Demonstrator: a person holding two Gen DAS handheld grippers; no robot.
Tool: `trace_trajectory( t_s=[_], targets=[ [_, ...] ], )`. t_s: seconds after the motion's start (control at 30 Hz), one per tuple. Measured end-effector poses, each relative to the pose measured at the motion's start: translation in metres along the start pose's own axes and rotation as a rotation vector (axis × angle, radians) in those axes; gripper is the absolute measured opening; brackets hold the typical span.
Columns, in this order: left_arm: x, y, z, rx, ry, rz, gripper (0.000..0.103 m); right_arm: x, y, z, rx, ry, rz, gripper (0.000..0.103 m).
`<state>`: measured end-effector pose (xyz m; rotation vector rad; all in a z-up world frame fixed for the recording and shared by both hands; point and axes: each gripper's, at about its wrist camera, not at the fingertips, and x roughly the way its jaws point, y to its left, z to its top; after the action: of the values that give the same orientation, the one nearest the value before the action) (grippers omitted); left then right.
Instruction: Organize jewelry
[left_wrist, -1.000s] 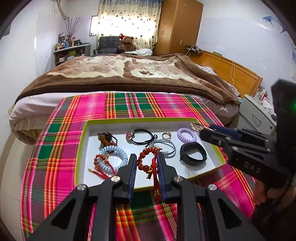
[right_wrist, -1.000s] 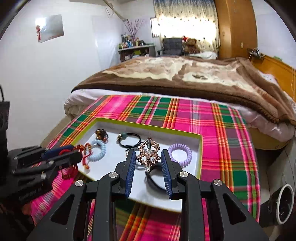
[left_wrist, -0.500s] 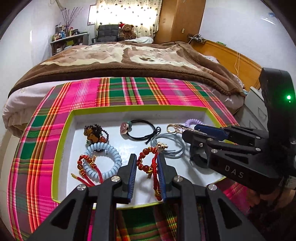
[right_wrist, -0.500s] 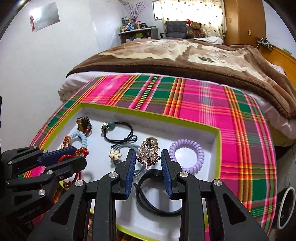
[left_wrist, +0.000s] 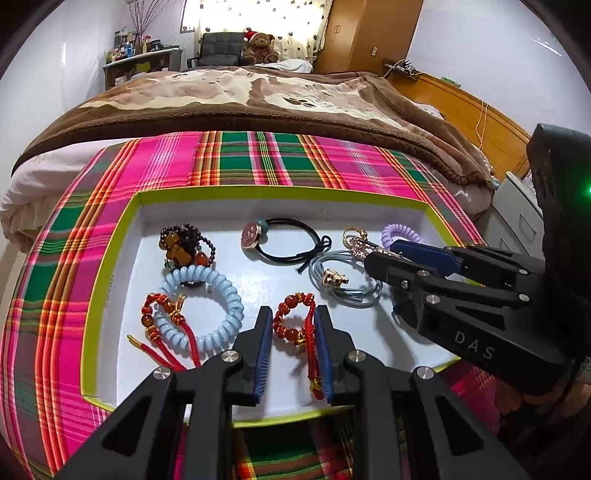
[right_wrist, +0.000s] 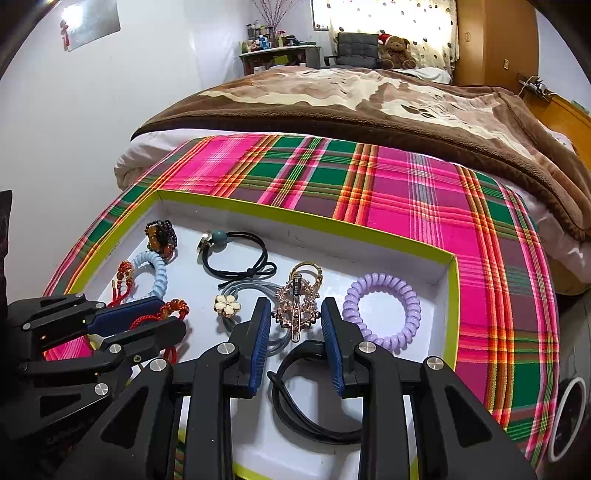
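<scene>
A white tray with a lime-green rim (left_wrist: 280, 192) lies on a plaid cloth and holds several pieces of jewelry. My left gripper (left_wrist: 291, 314) is shut on a red beaded cord bracelet (left_wrist: 293, 326), low over the tray's near middle. My right gripper (right_wrist: 295, 302) is shut on a gold rhinestone hair clip (right_wrist: 297, 306), just above the tray floor (right_wrist: 236, 280) between a flower-charm hair tie (right_wrist: 226, 305) and a purple coil tie (right_wrist: 382, 308). In the left wrist view the right gripper (left_wrist: 373, 258) reaches in from the right with the clip (left_wrist: 360, 243) at its tip.
Also in the tray: a light blue coil tie (left_wrist: 201, 306), a second red bracelet (left_wrist: 159, 321), a dark bead bracelet (left_wrist: 181, 243), a black hair tie (left_wrist: 288, 240) and a black wristband (right_wrist: 314, 398). A bed with a brown blanket (left_wrist: 258, 96) lies beyond.
Both grippers have come down and forward over the tray, each with its piece still between its fingers. The tray fills more of both views.
</scene>
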<state>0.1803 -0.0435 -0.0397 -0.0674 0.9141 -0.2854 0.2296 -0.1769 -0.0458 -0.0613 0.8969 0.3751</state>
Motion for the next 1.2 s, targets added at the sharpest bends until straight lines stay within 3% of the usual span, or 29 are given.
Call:
trace_trajectory(
  t_s=[0.17, 0.33, 0.73, 0.83, 1.2],
  targets=[
    [0.002, 0.002, -0.001, -0.008, 0.007, 0.0, 0.026, 0.0, 0.001, -0.001, 0.004, -0.002, 0.003, 0.029],
    [0.001, 0.002, -0.001, -0.004, 0.006, 0.001, 0.037, -0.001, 0.001, 0.0, 0.008, -0.005, 0.003, 0.029],
    [-0.013, 0.0, -0.003, 0.0, -0.016, 0.012, 0.041, -0.013, -0.002, -0.001, 0.041, -0.045, 0.003, 0.031],
    [-0.022, 0.0, -0.005, -0.007, -0.031, 0.009, 0.042, -0.021, -0.002, -0.003, 0.05, -0.06, 0.007, 0.037],
    [-0.059, -0.001, -0.015, -0.011, -0.11, 0.091, 0.052, -0.064, 0.008, -0.025, 0.106, -0.15, -0.007, 0.038]
  ],
)
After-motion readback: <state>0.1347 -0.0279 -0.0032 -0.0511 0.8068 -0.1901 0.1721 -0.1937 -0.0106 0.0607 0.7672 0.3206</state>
